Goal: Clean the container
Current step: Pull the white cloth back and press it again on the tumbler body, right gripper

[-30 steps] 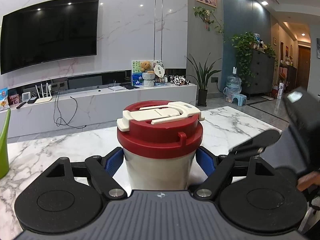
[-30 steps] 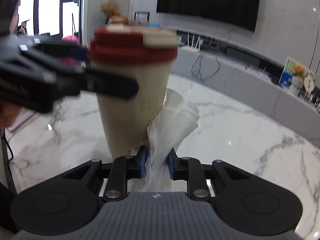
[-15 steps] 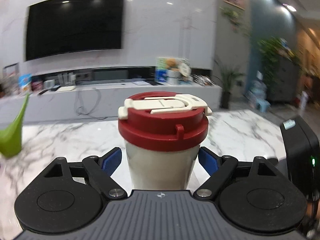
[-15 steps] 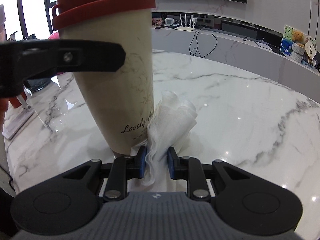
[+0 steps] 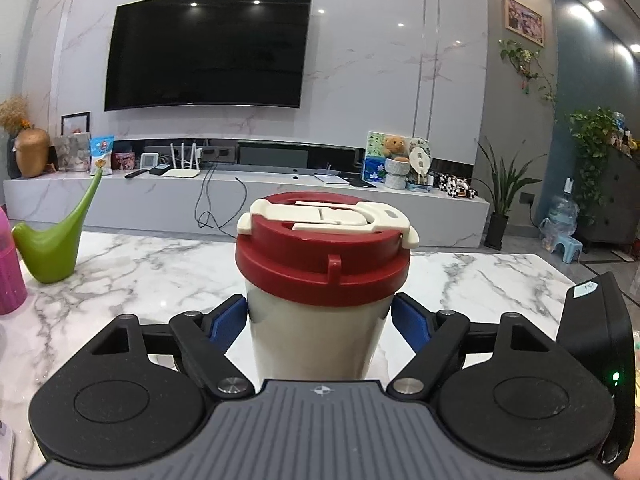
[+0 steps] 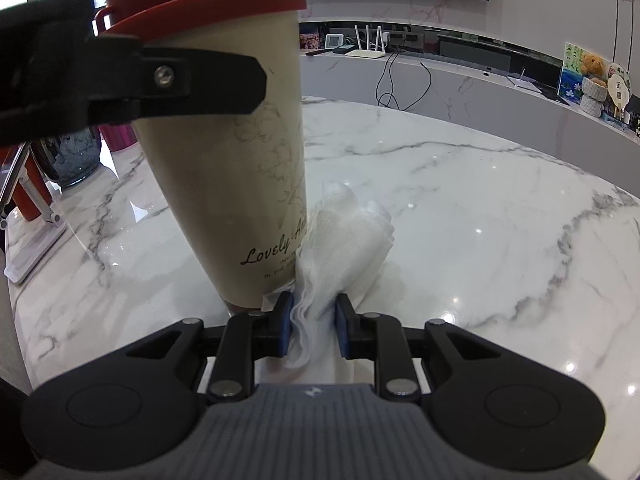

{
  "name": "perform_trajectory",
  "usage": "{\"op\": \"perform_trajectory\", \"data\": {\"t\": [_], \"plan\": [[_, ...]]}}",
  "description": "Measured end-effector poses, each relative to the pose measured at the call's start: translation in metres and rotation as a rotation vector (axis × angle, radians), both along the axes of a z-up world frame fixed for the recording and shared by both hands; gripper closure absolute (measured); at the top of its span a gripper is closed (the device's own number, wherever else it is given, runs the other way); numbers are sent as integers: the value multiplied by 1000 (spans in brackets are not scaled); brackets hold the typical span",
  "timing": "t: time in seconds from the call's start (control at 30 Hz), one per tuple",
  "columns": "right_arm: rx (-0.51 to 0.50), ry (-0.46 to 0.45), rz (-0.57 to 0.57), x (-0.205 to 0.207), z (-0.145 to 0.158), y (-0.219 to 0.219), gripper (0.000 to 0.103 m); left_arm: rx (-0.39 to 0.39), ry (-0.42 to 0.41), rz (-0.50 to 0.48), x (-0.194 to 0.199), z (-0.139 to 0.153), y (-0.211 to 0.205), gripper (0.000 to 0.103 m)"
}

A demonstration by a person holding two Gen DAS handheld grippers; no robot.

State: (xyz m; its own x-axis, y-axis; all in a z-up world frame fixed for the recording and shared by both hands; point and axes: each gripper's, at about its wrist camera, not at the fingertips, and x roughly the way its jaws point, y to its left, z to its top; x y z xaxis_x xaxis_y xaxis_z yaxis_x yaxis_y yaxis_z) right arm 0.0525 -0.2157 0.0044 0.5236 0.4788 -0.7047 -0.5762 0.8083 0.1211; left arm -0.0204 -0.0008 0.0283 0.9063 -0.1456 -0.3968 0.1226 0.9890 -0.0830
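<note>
White marble with grey veins covers the worktop [image 5: 120, 272], and behind it runs a long low media shelf [image 5: 256, 196] under a dark wall-mounted television [image 5: 206, 50]. On that shelf stand a white router [image 5: 182, 168], a small teddy bear [image 5: 394, 148] and some picture cards. A green watering can [image 5: 52, 244] sits on the worktop at the left of the left wrist view, with a pink container [image 5: 10, 276] at the very edge beside it. Potted plants [image 5: 500, 188] stand on the floor at the right.

The cup [image 5: 320, 320], a tall cream tumbler with a red lid [image 5: 322, 264] and a cream flip clasp, stands upright in the middle of the worktop. The left tool [image 5: 318, 320] has just been closing after a brief widening, and its blue pads [image 5: 226, 322] now press the cup's body on both sides just below the lid, so it is clenched on the cup. From the right wrist view the same cup [image 6: 236, 168] carries a faint floral print and the script word "Lovely", and the left tool's black finger [image 6: 180, 84] crosses its upper part.

The right tool [image 6: 312, 326] is clenched on a bunched white cloth [image 6: 344, 240], its blue pads [image 6: 285, 326] squeezing the fabric's lower end. The cloth fans upward and lies against the lower side of the cup, near its base, with its outer folds resting just above the marble. A white stand [image 6: 32, 248] with a red part lies at the left edge of that view, next to a dark blue-grey vase [image 6: 76, 156].
</note>
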Motion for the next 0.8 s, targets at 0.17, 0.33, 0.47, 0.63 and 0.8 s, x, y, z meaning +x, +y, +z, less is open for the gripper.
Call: {"op": "perform_trajectory", "data": {"t": [0.17, 0.33, 0.47, 0.63, 0.8], "plan": [[-4, -2, 0, -11, -10, 5, 78, 7, -2, -63, 1, 0, 9, 26], [-9, -42, -5, -18, 3, -4, 78, 3, 4, -197, 7, 1, 24, 26], [51, -112, -16, -27, 22, -17, 78, 10, 14, -316, 14, 3, 37, 26], [74, -263, -2, -48, 44, -22, 78, 36, 20, -414, 15, 3, 41, 26], [102, -347, 32, -67, 54, -24, 78, 18, 27, -410, 17, 2, 41, 26]]}}
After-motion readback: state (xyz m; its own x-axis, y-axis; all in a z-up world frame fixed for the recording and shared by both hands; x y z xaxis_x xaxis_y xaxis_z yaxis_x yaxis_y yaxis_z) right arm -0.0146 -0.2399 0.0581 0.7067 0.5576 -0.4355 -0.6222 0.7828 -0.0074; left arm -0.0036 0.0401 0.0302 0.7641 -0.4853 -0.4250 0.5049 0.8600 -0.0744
